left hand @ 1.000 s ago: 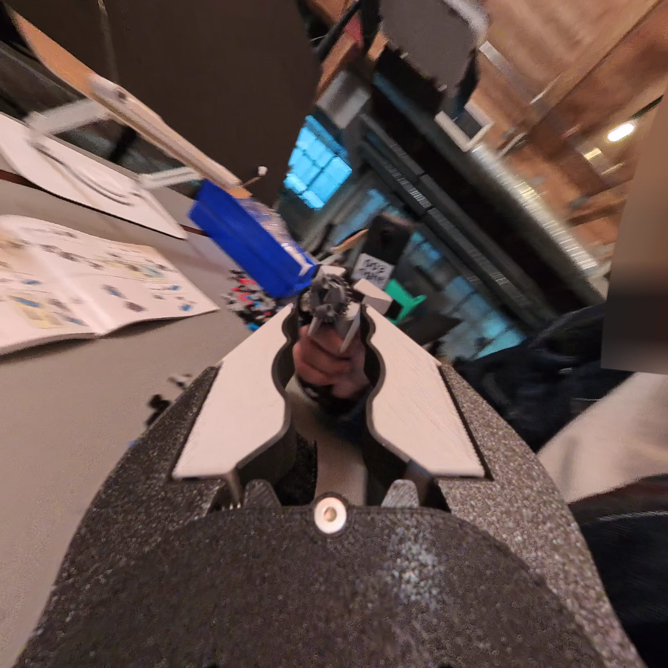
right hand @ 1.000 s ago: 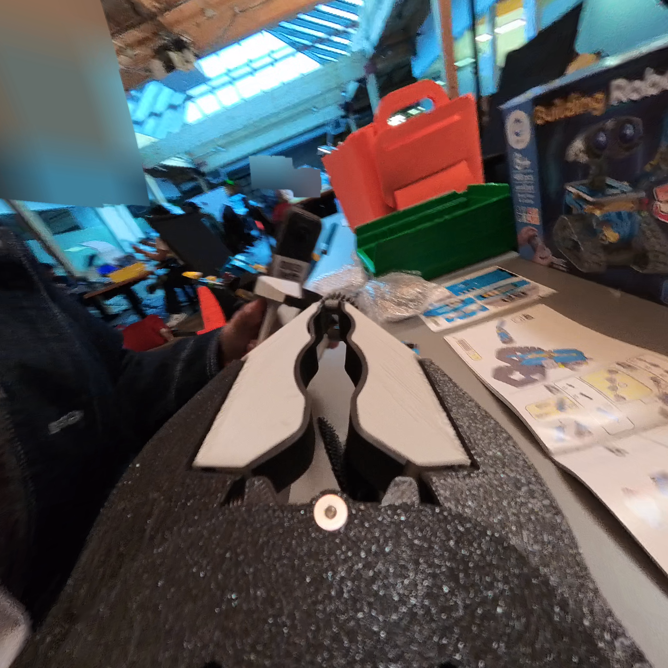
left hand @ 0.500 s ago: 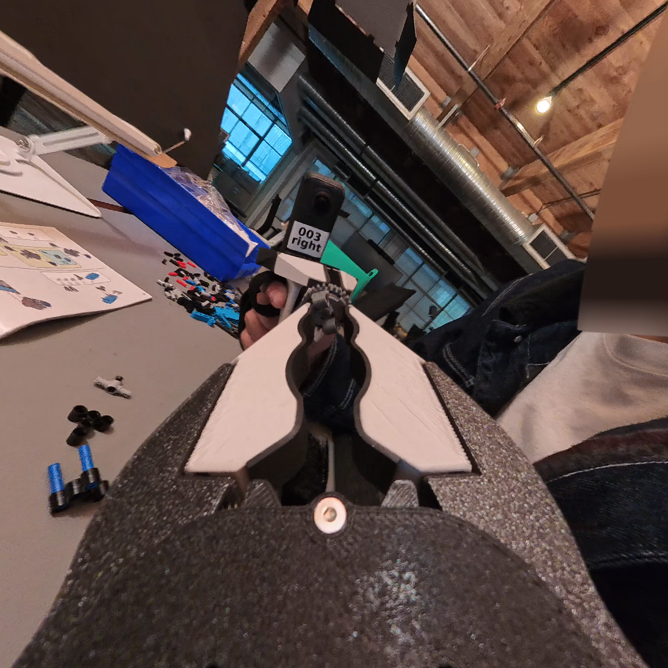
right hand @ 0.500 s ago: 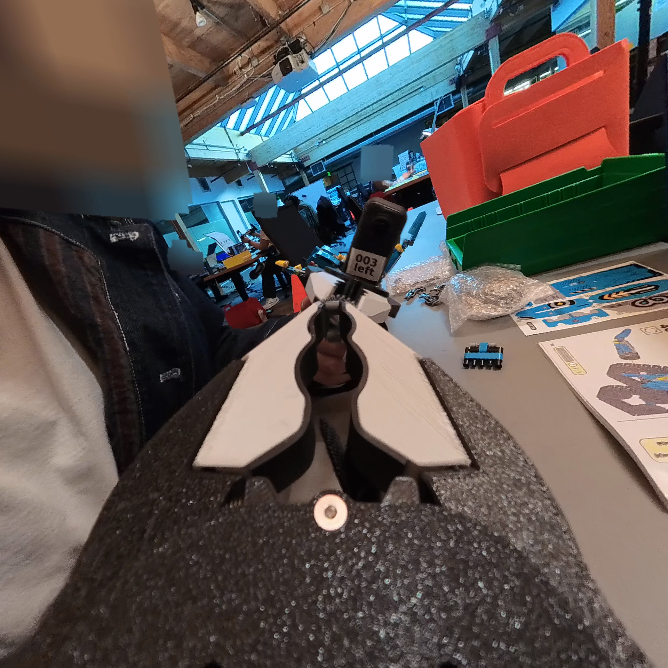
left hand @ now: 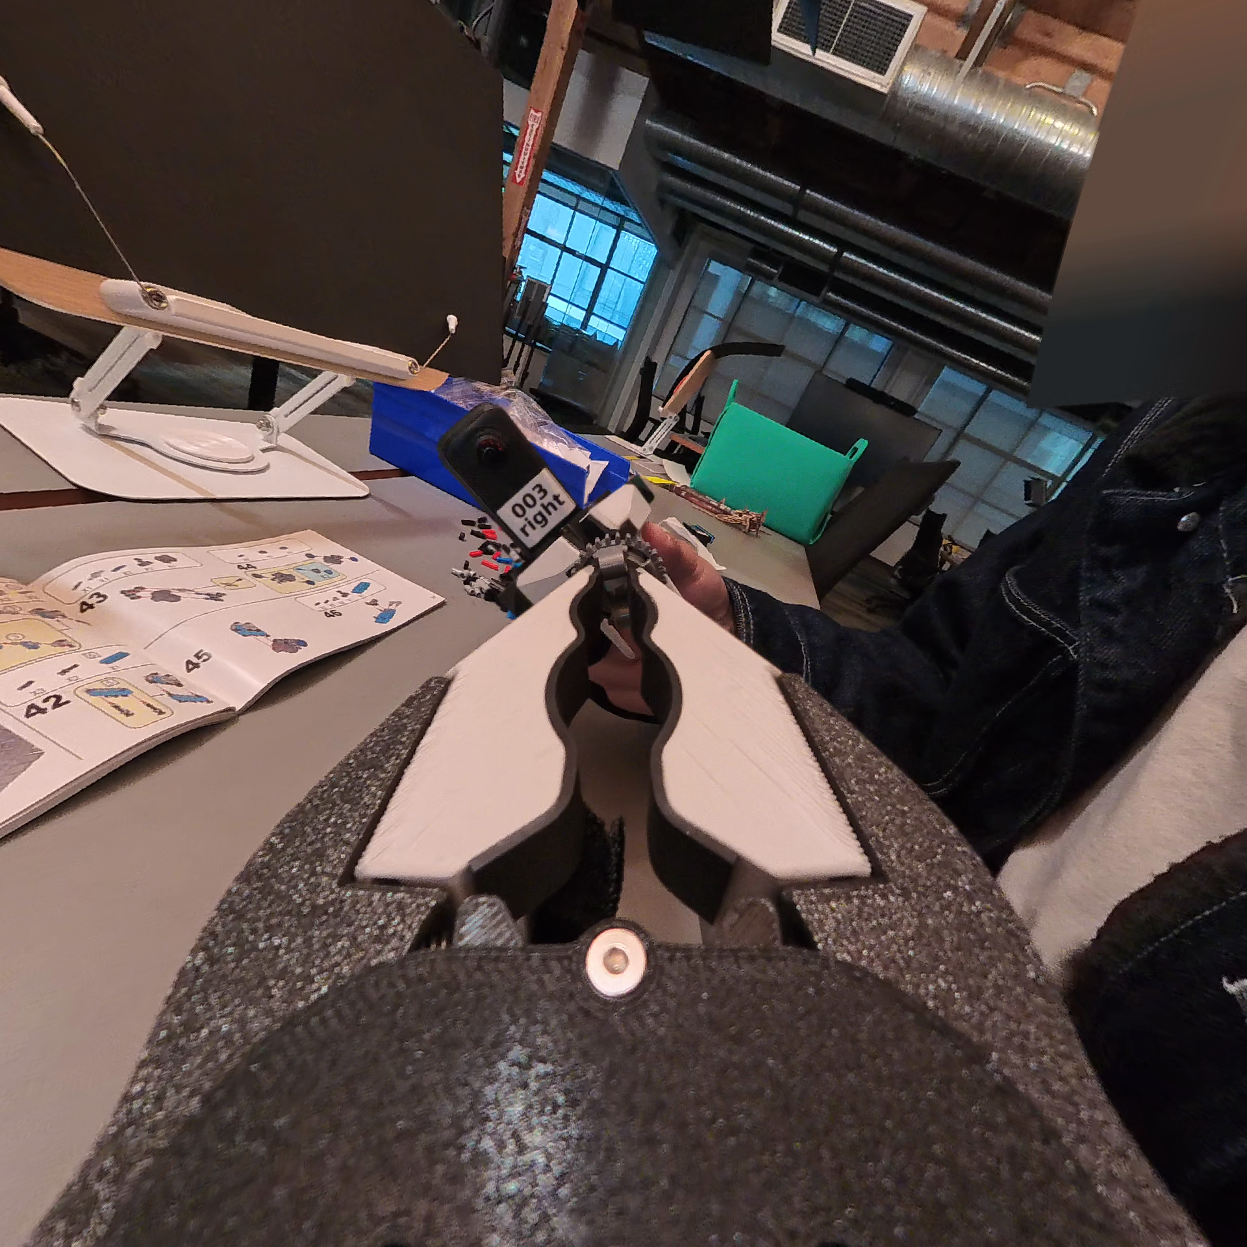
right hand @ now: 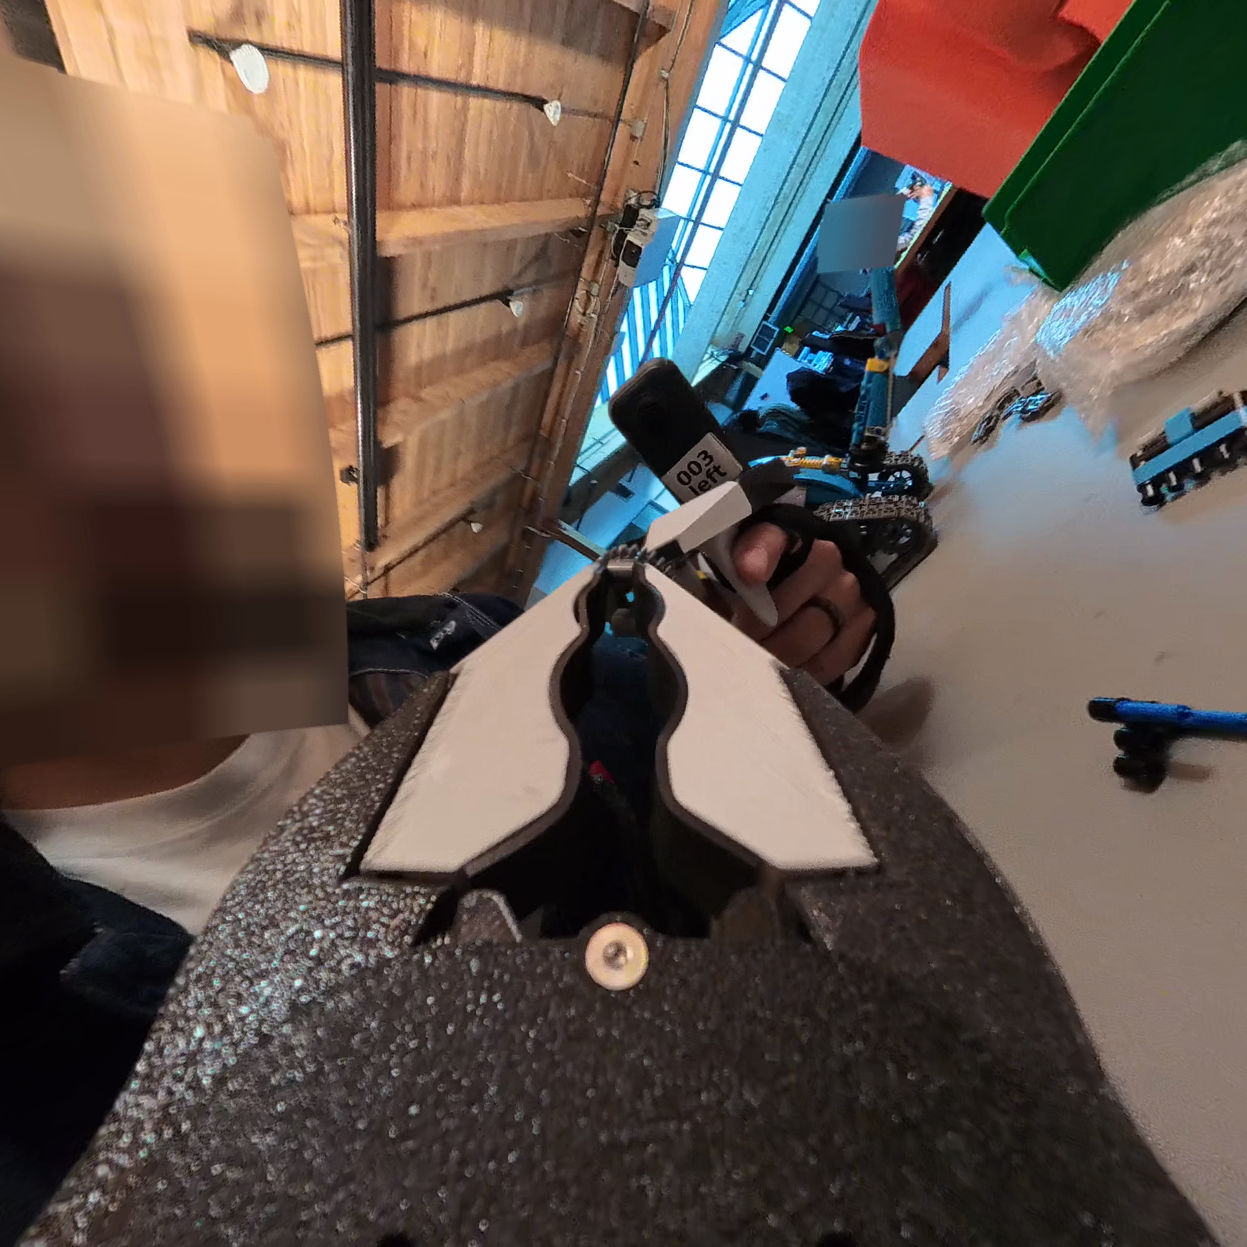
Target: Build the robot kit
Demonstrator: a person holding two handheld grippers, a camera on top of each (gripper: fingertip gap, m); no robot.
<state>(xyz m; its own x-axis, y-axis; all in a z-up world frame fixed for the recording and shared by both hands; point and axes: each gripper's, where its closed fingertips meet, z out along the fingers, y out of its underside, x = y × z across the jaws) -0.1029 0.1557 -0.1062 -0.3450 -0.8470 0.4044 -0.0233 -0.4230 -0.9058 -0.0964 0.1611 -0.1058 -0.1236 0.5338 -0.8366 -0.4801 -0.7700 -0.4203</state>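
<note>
My left gripper (left hand: 617, 573) is shut on a small grey gear piece (left hand: 619, 548), held in the air above the grey table (left hand: 202, 911). The right gripper (left hand: 540, 533) faces it tip to tip, with a hand (left hand: 681, 580) behind it. In the right wrist view my right gripper (right hand: 621, 570) is shut on the same grey gear piece (right hand: 624, 557), whose teeth show just past the tips. The left gripper (right hand: 702, 519) and the hand holding it (right hand: 810, 607) sit right beyond. A person in a denim jacket (left hand: 1012, 641) is close by.
An open instruction booklet (left hand: 169, 641), a white stand (left hand: 202, 445), a blue bin (left hand: 418, 432) and loose small parts (left hand: 482, 546) lie on the table. The right wrist view shows a blue tracked model (right hand: 884, 499), a blue-and-black part (right hand: 1160, 722), plastic bags (right hand: 1113, 317) and a green bin (right hand: 1147, 135).
Both grippers have stayed tip to tip on the gear piece while turning. The right wrist view has rolled steeply toward the ceiling; the left wrist view has swung back toward the booklet and stand.
</note>
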